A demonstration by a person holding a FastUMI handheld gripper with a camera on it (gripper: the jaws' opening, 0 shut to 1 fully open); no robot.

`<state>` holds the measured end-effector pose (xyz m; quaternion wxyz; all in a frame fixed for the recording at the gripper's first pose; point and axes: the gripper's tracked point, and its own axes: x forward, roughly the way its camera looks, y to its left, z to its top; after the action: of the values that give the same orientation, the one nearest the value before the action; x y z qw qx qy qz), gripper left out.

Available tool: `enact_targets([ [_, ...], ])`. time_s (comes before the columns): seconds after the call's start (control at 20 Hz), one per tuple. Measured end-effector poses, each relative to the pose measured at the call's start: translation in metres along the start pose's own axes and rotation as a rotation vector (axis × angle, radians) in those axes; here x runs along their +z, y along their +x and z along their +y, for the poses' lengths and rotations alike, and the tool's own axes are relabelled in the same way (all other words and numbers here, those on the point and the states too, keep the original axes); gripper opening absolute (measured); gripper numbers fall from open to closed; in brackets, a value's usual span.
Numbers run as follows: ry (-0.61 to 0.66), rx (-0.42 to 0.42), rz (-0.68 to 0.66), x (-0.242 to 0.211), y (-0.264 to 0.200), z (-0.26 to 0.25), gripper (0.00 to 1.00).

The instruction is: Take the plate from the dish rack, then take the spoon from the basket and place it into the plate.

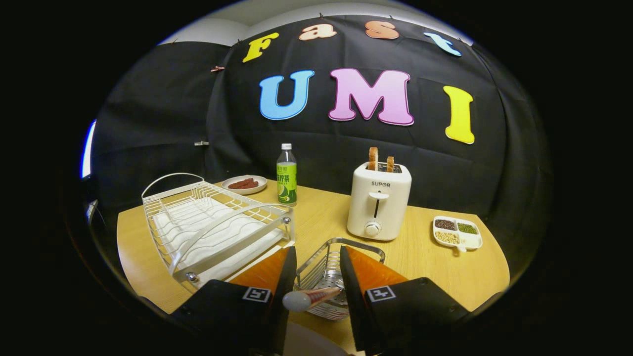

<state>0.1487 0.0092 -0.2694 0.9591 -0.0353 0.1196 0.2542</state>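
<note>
1. The gripper point(318, 277) holds the spoon point(310, 298) crosswise between its 2 fingers: the handle end meets the right finger and the pale rounded end lies against the left finger. Both fingers appear to press on it.
2. The spoon sits over the near part of the wire basket point(326, 272), which stands just ahead of the fingers.
3. A pale curved edge below the fingers, near side, is likely the plate point(311, 346); it is largely cut off and cannot be confirmed.
4. The dish rack point(212, 227) stands left of the basket on the wooden table point(420, 262), with no dishes in its slots.
5. Legible writing: "SUPOR" on the white toaster point(378, 207), right of centre, with 2 bread slices standing in it. The green bottle point(286, 175) label is too small to read.
6. Far left, a small dish point(244, 184) holds dark reddish pieces, not identifiable. Right, a divided tray point(457, 232) holds 3 kinds of beans or grains.
</note>
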Motion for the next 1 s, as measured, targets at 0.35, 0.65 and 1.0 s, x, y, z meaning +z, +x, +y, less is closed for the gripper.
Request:
enact_targets([
  [0.35,-0.048,-0.02,-0.008,0.005,0.002,-0.003,0.25],
  [0.65,0.026,-0.011,0.019,0.029,-0.009,-0.016,0.22],
  [1.0,0.111,0.116,-0.017,0.101,-0.072,0.006,0.22],
])
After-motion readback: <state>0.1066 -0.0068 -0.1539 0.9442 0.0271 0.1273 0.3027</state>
